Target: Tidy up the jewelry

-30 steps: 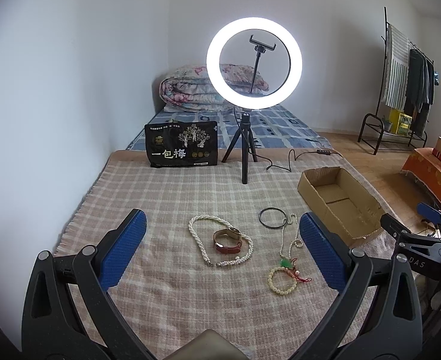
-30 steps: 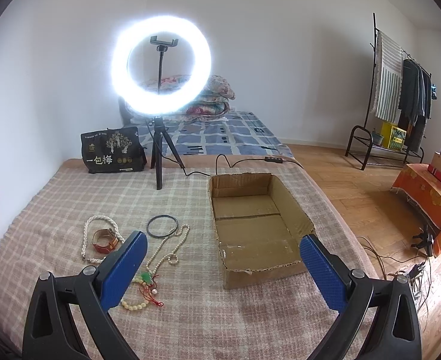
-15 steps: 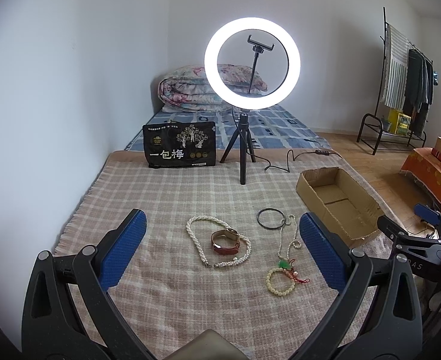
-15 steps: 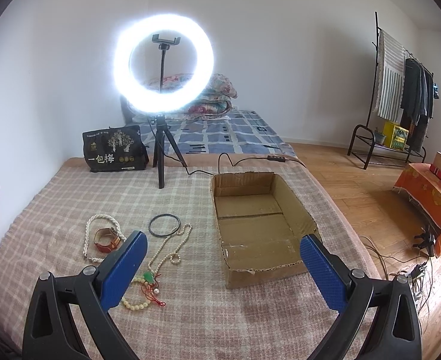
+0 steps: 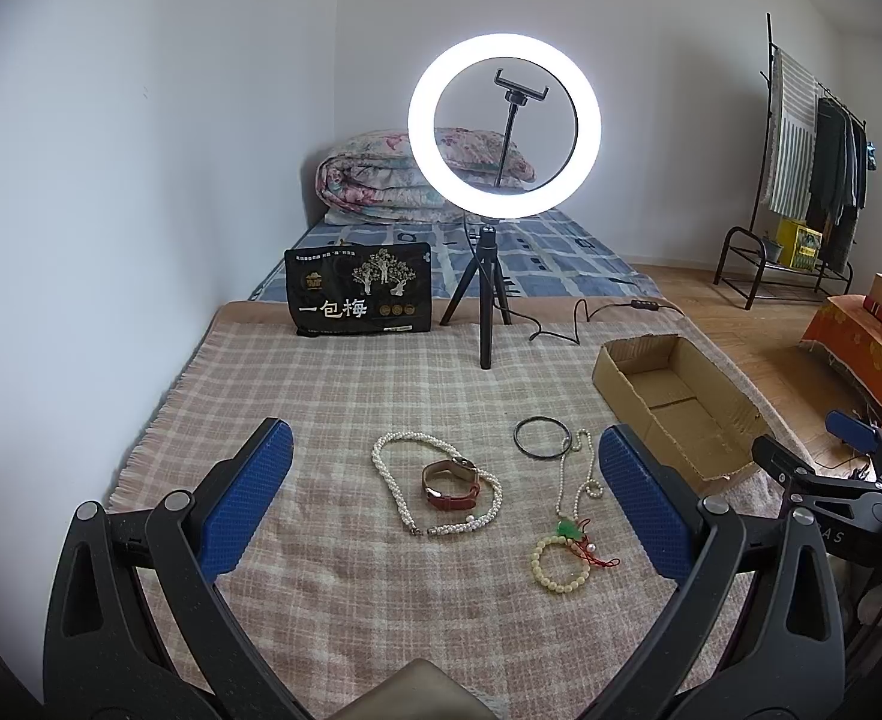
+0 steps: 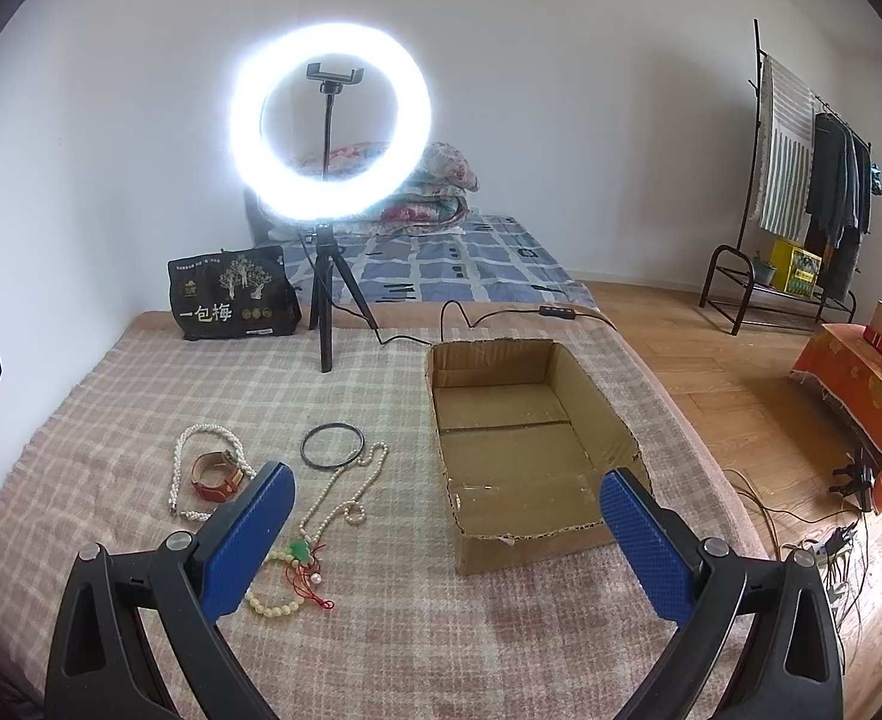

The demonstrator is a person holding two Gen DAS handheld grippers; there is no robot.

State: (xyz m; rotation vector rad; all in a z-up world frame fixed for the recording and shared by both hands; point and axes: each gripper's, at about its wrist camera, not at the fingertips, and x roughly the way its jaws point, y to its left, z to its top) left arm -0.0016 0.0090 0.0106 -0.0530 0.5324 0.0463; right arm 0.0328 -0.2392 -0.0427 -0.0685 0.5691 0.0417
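While both claws hang spread wide over the checked blanket [image 5: 333, 396], here's the layout, all placed against the cardboard box [image 6: 519, 450].

Blanket: one, and the box and every piece of jewelry lie on it.
Box: one, open-topped, nothing visible inside; the right wrist view looks straight into it, while the left wrist view catches it only from the side.
Ring light [image 5: 504, 126]: one, lit, on a tripod behind the box and to its left.
Black bag [image 5: 360, 291]: one, further left of the box than the tripod.
Left gripper [image 5: 444, 501]: jaws wide apart, holding nothing, above the jewelry left of the box.
Right gripper [image 6: 444, 546]: jaws wide apart, gripping nothing, its right pad at the box's near corner; the left wrist view sees it from outside, beside the box.
Jewelry: five pieces, all left of the box, none inside.
Twisted pearl necklace [image 5: 408, 480]: one, farthest from the box, looped around the watch.
Thin pearl strand [image 5: 579, 474]: one, nearest the box.
Black bangle [image 5: 540, 435]: one, touching the strand's top.
Bead bracelet [image 5: 552, 564]: one, green charm and red tassel; half hidden by a pad in the right view.
Red-strap watch [image 5: 450, 483]: one.
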